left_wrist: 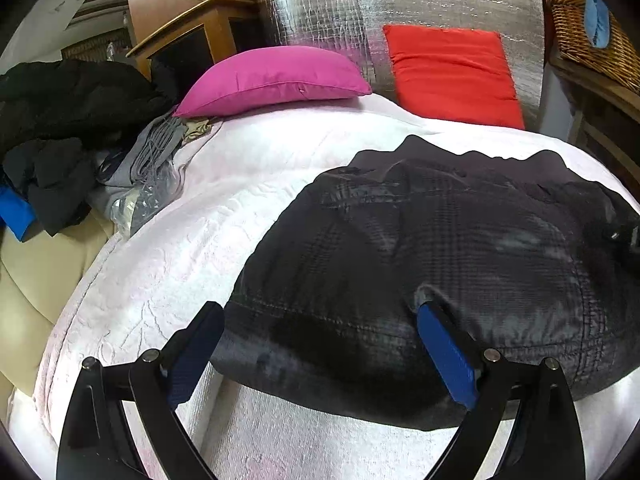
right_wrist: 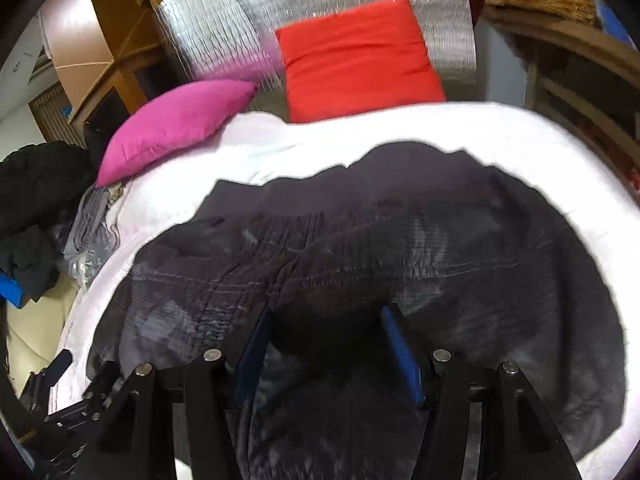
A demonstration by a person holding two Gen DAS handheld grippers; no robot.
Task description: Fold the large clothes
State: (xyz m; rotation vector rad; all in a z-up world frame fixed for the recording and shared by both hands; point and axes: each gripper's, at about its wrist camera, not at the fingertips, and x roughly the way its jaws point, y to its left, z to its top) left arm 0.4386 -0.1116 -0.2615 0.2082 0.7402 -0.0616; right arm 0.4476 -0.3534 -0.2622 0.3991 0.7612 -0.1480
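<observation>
Left wrist view: my left gripper (left_wrist: 320, 344) has its jaws spread wide, straddling the near hem of the black jacket (left_wrist: 460, 248), lower right on the white bed (left_wrist: 160, 280); nothing clenched. A shallow bite could catch one layer only.

Right wrist view: my right gripper (right_wrist: 326, 344) is over bunched jacket fabric, frame blurred; I cannot tell if it pinches. The slick fabric could slip and spoil the fold.

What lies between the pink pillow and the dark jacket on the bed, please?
Only bare white bedspread separates the pink pillow from the jacket, clearest in the left wrist view.
</observation>
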